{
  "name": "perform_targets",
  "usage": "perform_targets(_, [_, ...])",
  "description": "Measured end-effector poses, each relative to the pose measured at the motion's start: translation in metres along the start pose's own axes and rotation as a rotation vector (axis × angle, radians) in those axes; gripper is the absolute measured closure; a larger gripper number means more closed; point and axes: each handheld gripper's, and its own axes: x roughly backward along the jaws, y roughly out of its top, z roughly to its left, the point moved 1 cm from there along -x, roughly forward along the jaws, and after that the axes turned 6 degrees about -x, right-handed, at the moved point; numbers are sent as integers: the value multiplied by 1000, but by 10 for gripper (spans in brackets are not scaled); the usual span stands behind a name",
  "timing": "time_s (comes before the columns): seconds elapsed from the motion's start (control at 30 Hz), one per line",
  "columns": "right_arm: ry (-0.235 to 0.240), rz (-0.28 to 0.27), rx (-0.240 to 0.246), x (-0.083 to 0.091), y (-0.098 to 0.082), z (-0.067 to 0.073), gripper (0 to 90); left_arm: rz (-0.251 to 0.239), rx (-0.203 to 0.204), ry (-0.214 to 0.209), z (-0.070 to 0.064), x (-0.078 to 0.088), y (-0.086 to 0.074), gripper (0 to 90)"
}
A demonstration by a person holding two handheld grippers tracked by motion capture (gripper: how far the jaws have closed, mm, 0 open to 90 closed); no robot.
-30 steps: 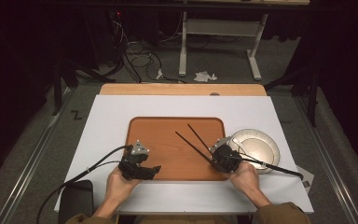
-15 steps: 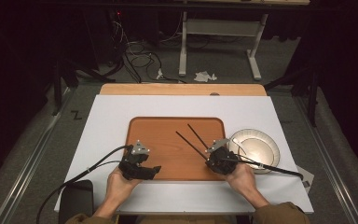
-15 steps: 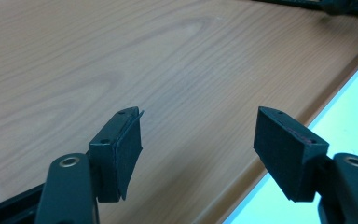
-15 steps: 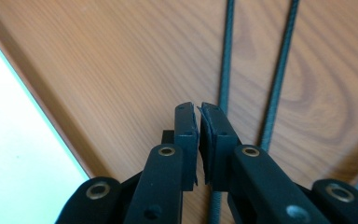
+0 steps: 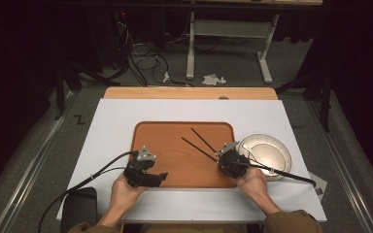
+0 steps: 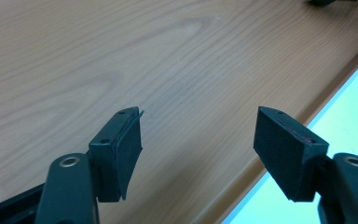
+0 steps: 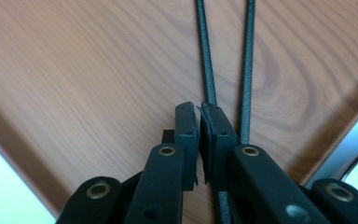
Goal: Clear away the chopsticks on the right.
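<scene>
Two thin black chopsticks [image 5: 199, 148] lie side by side on the brown wooden tray [image 5: 175, 145], slanting toward its right front corner. My right gripper [image 5: 219, 157] is at their near ends with its jaws shut. In the right gripper view the right gripper [image 7: 199, 109] has its pads pressed together. One chopstick [image 7: 205, 51] runs in under its right-hand jaw, and the other chopstick [image 7: 248, 70] lies just beside that jaw. My left gripper [image 5: 162, 175] hovers over the tray's front edge. The left gripper [image 6: 198, 140] is open, with bare wood between its pads.
A round white plate [image 5: 264, 155] sits just right of the tray, close to my right hand. The tray rests on a white sheet [image 5: 116, 126] covering the table. A flat black object [image 5: 77, 208] lies at the front left corner. Cables trail from both grippers.
The right gripper has shifted slightly to the left at the chopsticks' near ends. The left gripper has kept still.
</scene>
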Motion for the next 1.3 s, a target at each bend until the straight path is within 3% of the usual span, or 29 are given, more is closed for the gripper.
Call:
perform_targets(0.5, [-54, 0, -25, -2, 2, -9, 841, -2, -2, 1, 0, 0, 0, 321])
perform_targets(0.9, [-27, -82, -25, 16, 3, -10, 764, -6, -8, 2, -1, 2, 0, 322])
perform_targets(1.3, [-4, -129, -22, 34, 1, -13, 708, -5, -8, -1, -2, 2, -1, 322])
